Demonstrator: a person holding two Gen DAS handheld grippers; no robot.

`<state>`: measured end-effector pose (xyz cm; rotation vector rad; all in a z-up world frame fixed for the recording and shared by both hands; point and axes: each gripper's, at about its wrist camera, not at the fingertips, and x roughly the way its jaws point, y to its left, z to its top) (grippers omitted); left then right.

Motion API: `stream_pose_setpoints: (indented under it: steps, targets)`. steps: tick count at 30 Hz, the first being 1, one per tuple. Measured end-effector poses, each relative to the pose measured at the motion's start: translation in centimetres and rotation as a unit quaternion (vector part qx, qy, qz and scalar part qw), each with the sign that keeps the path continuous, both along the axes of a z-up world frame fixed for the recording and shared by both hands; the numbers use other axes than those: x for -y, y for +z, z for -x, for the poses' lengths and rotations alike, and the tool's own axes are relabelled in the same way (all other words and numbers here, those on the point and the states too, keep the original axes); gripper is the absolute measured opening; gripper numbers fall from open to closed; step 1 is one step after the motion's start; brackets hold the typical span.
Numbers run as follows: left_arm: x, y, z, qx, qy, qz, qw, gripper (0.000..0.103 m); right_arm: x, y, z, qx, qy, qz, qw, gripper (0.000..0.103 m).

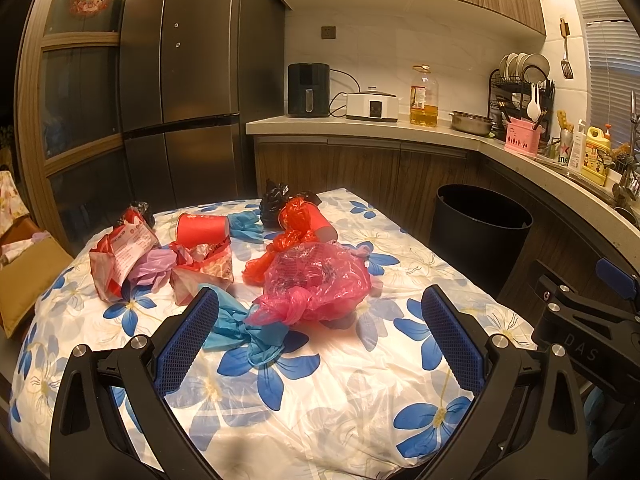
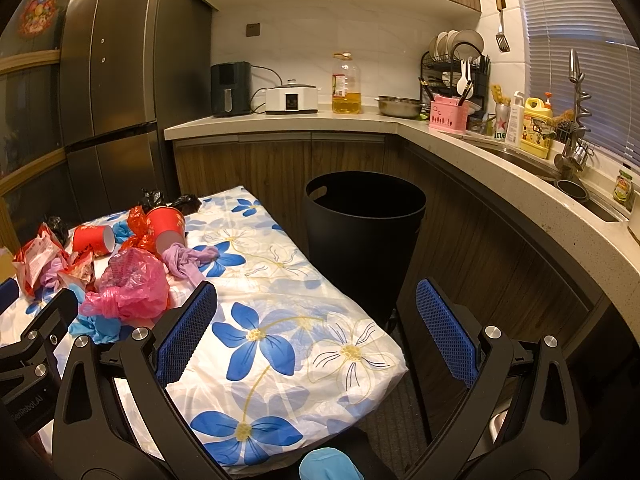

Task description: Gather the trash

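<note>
Floral tablecloth [image 2: 280, 320] near edge lies bare; both claws [image 1: 320, 328] [image 2: 316, 320] gape empty.

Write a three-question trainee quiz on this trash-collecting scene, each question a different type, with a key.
1. True or false: the left gripper is shut on the pink plastic bag.
2. Multiple choice: the black trash bin stands A) on the table, B) on the floor between table and counter, C) on the counter.
3. Fill in: the red paper cup near the table's far side lies on its ____.

Key: 1 false, both grippers are open and empty; 2 B; 3 side.
</note>
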<state>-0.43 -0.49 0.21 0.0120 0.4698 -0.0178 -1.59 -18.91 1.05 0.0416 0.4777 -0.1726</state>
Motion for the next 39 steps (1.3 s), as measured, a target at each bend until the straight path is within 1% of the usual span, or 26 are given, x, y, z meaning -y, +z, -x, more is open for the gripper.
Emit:
stream_pose_setpoints:
  steps: [33, 39]
  targets:
    - [-0.05, 0.01, -0.02, 0.0, 0.0, 0.001, 1.0, 0.098, -0.07, -0.08, -0.05, 0.0, 0.001, 0.0, 1.0, 0.098]
    - [-0.06, 0.0, -0.02, 0.0, 0.0, 0.001, 1.0, 0.098, -0.31, 0.11, 0.45, -0.001, 0.0, 0.0, 1.0, 0.098]
